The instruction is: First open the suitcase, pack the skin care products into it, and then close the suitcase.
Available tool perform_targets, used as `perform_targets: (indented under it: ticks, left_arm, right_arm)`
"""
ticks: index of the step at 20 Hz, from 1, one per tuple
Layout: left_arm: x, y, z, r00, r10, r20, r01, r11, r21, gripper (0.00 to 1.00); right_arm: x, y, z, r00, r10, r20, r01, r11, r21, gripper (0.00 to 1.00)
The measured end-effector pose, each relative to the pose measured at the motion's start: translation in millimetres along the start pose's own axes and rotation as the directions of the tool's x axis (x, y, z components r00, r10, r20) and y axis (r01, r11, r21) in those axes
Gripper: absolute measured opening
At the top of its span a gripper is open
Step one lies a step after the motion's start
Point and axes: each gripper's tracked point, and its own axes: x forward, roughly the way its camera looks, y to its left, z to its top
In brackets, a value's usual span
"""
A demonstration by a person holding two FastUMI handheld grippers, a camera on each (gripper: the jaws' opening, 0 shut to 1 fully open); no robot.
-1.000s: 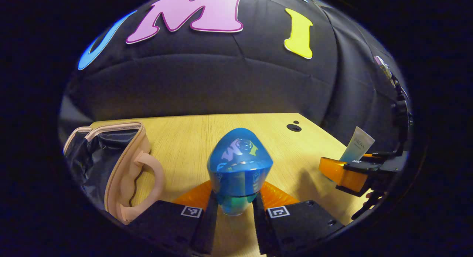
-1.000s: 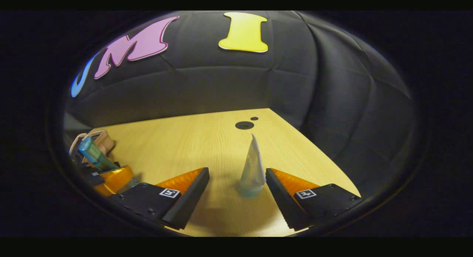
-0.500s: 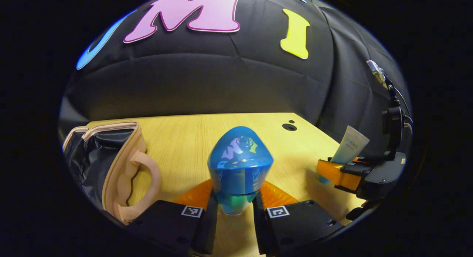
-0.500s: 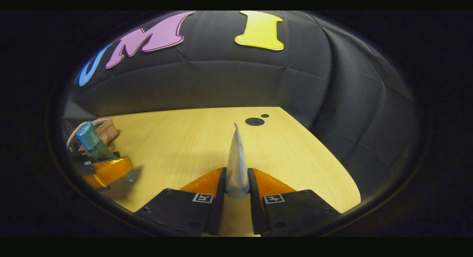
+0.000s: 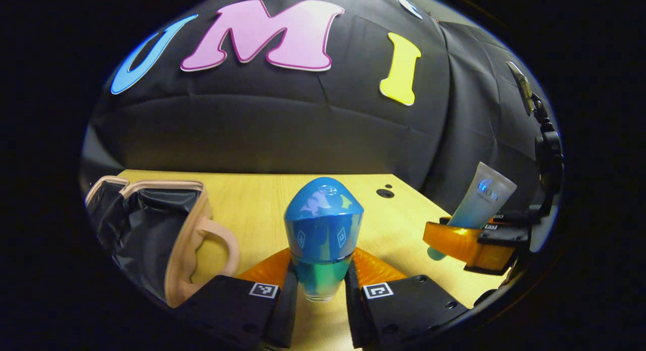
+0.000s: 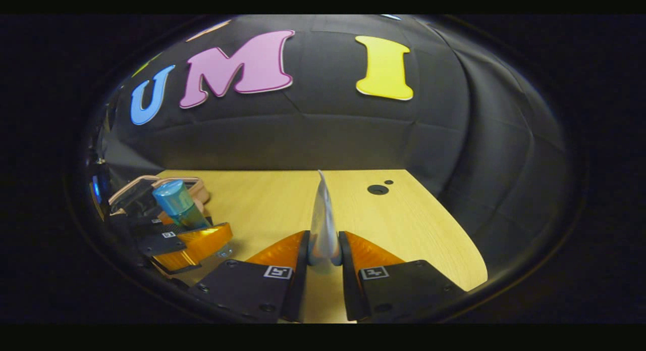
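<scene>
Pinching the blue bottle (image 5: 323, 237) from both sides, the left gripper (image 5: 321, 290) has its two fingers pressed against the greenish glass below the shiny blue cap. The bottle stands upright between them; I cannot tell whether its base touches the wooden table (image 5: 262, 204). The right gripper (image 6: 323, 257) is clamped on a pale tube (image 6: 323, 224), which shows edge-on there, thin and pointed upward. In the left gripper view that same tube (image 5: 479, 199) shows its flat face, frosted white fading to light blue, leaning at the far right in the other gripper's orange fingers (image 5: 454, 242).

The suitcase (image 5: 151, 230) lies open at the left of the table, pinkish beige with a curved handle (image 5: 219, 245) and dark lining. Its inside is shadowed and partly cut off by the edge, so I cannot make out whether anything lies in it. In the right gripper view the suitcase (image 6: 146, 187) sits behind the blue bottle (image 6: 179, 204), mostly hidden.
</scene>
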Motion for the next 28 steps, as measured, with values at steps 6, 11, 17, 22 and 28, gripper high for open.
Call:
perform_targets:
  ticks: [6, 11, 17, 22, 28]
  left_arm:
    - [-77.5, 92.9, 50.4, 0.988, 0.148, 0.045, -0.147, 0.989, -0.023, 0.46]
    - [-114.5, 201.6, 42.7, 0.958, 0.285, -0.027, -0.286, 0.958, -0.032, 0.46]
    - [-103.5, 286.5, -12.4, 0.917, 0.31, -0.253, -0.316, 0.949, 0.018, 0.43]
    - [-82.7, 300.0, -45.7, 0.86, 0.285, -0.423, -0.278, 0.957, 0.081, 0.5]
    - [-53.6, 302.1, -54.2, 0.805, 0.271, -0.527, -0.245, 0.962, 0.12, 0.5]
  right_arm:
    - [-31.6, 93.0, 39.0, 0.991, 0.13, 0.034, -0.128, 0.991, -0.041, 0.34]
    - [-42.3, 184.5, 58.0, 0.969, 0.241, 0.045, -0.239, 0.969, -0.056, 0.34]
    - [-39.9, 266.9, 63.2, 0.952, 0.307, 0.016, -0.306, 0.951, -0.044, 0.34]
    - [-48.5, 269.0, 62.5, 0.955, 0.296, 0.009, -0.295, 0.954, -0.063, 0.34]
    - [-55.6, 239.4, 61.8, 0.971, 0.241, 0.003, -0.24, 0.969, -0.063, 0.34]
